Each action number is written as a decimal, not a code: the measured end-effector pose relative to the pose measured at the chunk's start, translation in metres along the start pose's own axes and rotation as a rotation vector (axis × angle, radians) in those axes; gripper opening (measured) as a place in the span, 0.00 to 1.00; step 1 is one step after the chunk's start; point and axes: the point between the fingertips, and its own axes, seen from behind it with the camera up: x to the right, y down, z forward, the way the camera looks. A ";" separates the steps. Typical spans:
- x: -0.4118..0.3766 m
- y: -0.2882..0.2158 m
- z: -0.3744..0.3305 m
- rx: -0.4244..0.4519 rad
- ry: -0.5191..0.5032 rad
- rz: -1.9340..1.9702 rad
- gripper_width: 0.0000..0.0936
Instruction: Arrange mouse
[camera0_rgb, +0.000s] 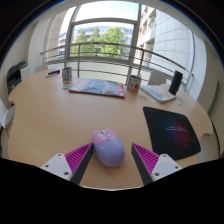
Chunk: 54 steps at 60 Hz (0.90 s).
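A pink and lilac computer mouse (107, 146) lies on the wooden table (60, 115), between my two fingers. My gripper (112, 158) is open: the magenta pads (80, 156) stand on either side of the mouse with a small gap at each side. A black mouse mat (175, 131) with small pink print lies on the table to the right, ahead of the right finger.
At the far side of the round table lie a pink-and-blue book or folder (97, 87), a cup (67, 74), a small jar (133, 84) and an open laptop (166, 88). Chairs stand around the table. A railing and large windows lie beyond.
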 end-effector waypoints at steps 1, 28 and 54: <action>0.001 -0.002 0.004 -0.001 -0.002 0.001 0.90; -0.002 -0.015 0.030 -0.024 -0.085 0.097 0.52; 0.123 -0.205 -0.046 0.331 -0.130 0.134 0.51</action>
